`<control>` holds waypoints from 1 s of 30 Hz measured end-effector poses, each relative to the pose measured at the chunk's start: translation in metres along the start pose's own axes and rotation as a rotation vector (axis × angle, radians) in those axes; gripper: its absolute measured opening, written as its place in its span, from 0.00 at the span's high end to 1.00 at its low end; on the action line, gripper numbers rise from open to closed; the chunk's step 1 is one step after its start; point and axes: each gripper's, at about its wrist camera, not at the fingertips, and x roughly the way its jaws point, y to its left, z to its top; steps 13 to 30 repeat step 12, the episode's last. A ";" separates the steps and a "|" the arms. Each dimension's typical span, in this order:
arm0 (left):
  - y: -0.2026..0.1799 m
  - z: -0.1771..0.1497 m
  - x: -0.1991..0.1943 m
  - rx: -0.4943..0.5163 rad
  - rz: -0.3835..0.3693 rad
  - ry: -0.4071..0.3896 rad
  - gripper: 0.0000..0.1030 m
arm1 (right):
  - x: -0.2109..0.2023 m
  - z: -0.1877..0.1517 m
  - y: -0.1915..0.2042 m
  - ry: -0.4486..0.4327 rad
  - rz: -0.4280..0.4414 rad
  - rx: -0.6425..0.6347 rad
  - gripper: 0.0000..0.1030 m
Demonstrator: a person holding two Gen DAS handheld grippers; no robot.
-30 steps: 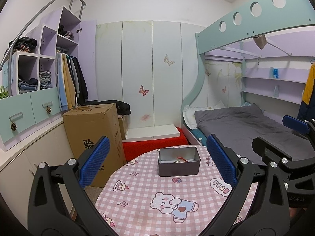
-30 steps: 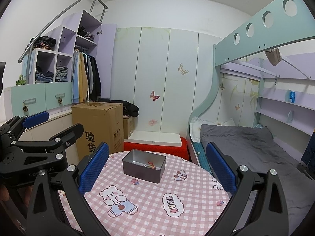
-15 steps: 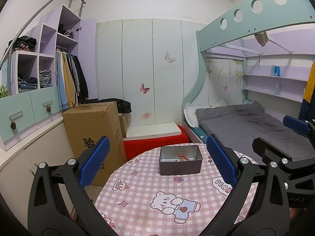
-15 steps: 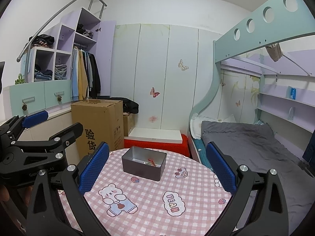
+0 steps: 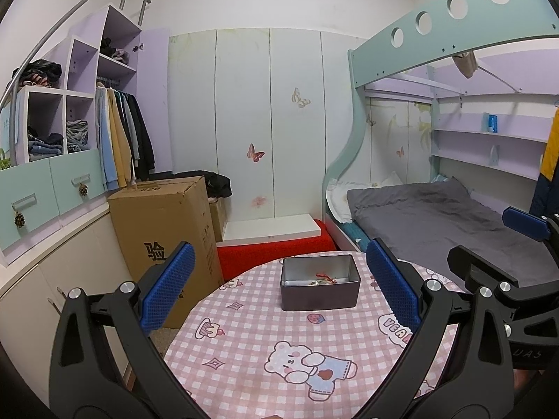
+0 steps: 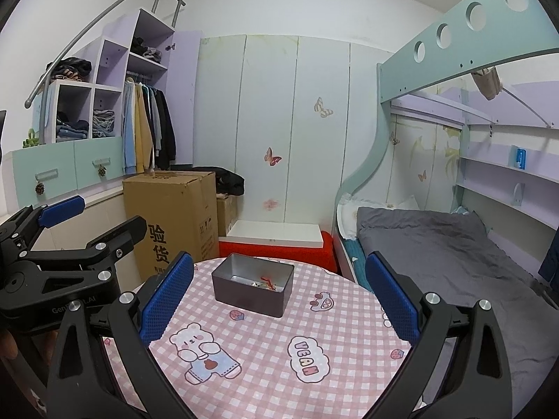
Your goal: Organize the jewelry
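- One tall brown cardboard box (image 5: 164, 234) stands on the floor left of the round table with the pink checked cartoon cloth (image 5: 251, 345); a grey-covered bunk bed (image 5: 429, 220) lies to the right.
- Left gripper (image 5: 279, 289) hovers above the table, blue-padded fingers spread wide, holding nothing.
- One dark grey rectangular metal tin (image 5: 319, 295) sits at the table's far side, open top up, long axis left-right, nothing blocking it.
- Small jewelry pieces with a red cord (image 5: 323, 279) lie inside; their count is unclear.
- Right gripper (image 6: 279, 289) likewise hovers spread and empty.
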 end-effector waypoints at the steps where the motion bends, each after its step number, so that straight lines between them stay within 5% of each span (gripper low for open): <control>1: 0.000 -0.001 0.001 0.000 0.001 0.001 0.06 | 0.001 0.000 0.000 0.001 0.000 0.000 0.08; 30: -0.006 -0.007 0.017 0.001 -0.004 0.043 0.06 | 0.015 -0.006 -0.003 0.038 -0.004 0.006 0.08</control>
